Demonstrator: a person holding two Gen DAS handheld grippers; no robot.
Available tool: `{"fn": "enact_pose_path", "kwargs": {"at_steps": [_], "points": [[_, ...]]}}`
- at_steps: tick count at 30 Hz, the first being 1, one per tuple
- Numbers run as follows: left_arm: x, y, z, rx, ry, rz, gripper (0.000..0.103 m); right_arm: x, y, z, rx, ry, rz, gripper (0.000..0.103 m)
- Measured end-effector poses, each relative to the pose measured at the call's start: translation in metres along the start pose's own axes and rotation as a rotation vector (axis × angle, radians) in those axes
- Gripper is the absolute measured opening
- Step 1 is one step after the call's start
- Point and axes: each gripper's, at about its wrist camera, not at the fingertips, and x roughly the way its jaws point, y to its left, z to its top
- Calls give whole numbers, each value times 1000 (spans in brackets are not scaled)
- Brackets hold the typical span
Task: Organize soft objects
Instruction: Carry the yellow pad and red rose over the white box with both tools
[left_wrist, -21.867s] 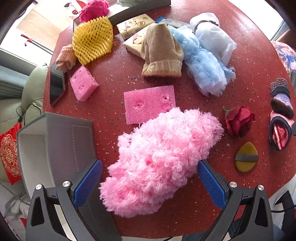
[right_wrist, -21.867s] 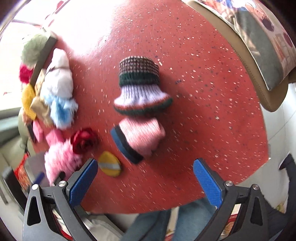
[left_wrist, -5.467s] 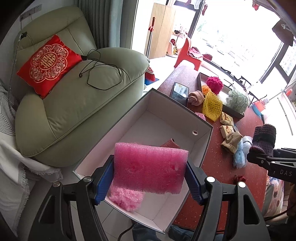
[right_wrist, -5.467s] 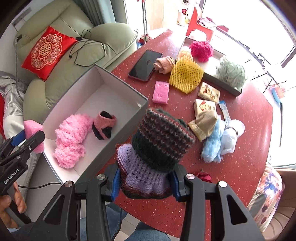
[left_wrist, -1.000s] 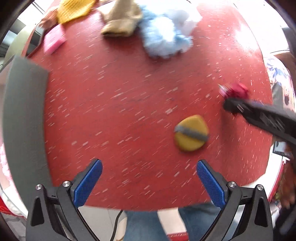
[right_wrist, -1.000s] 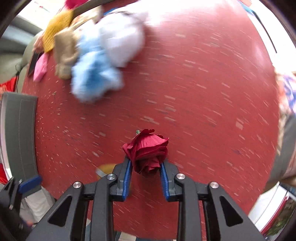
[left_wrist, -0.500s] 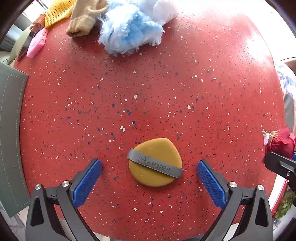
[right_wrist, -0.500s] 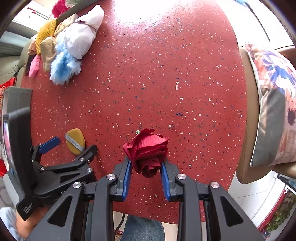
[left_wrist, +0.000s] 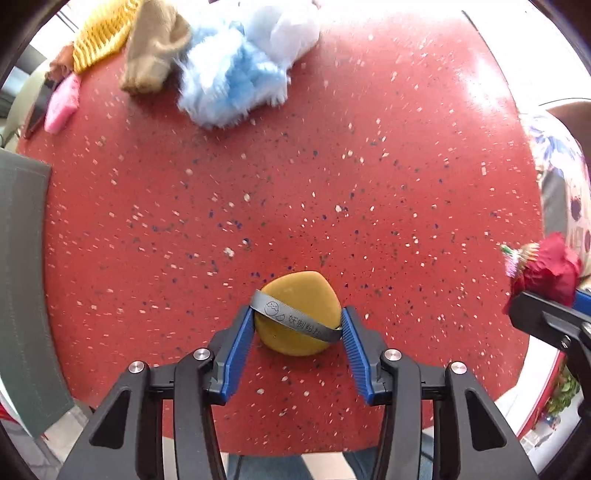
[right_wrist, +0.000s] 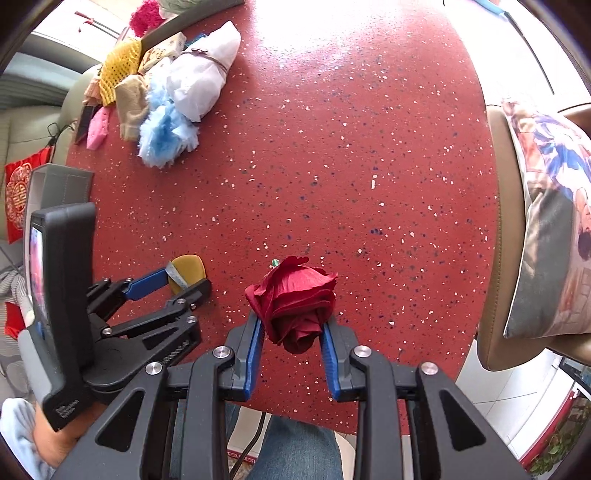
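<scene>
My left gripper (left_wrist: 297, 325) is shut on a yellow makeup puff (left_wrist: 297, 315) with a grey strap, low on the red speckled table (left_wrist: 295, 184). The puff also shows in the right wrist view (right_wrist: 186, 271), between the left gripper's blue pads (right_wrist: 142, 284). My right gripper (right_wrist: 291, 332) is shut on a dark red fabric rose (right_wrist: 295, 302) and holds it above the table's near edge. The rose shows at the right edge of the left wrist view (left_wrist: 546, 271).
A pale blue fluffy piece (left_wrist: 232, 81), a white wrapped bundle (right_wrist: 201, 81), a tan mitten (left_wrist: 153, 55), a yellow net (left_wrist: 101, 31) and a pink sponge (left_wrist: 62, 105) lie at the far side. The grey box (left_wrist: 22, 277) stands left. A cushioned chair (right_wrist: 543, 221) is right.
My left gripper has closed its pads onto the yellow puff, which lay between open fingers half a second ago. The right gripper still holds the rose, barely moved.
</scene>
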Motion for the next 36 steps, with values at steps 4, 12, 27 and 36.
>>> {"fn": "enact_pose_path", "kwargs": {"at_steps": [4, 12, 27, 36], "points": [[-30, 2, -5, 25, -43, -5, 50, -7, 8, -2, -18, 5, 0, 32], [-99, 33, -16, -35, -190, 29, 50, -14, 51, 9, -142, 6, 24, 32], [-171, 138, -81, -235, -379, 117, 50, -37, 181, 8, -391, -65, 66, 32], [-204, 212, -129, -309, -501, 120, 50, -51, 276, -23, -495, -168, 62, 32]]}}
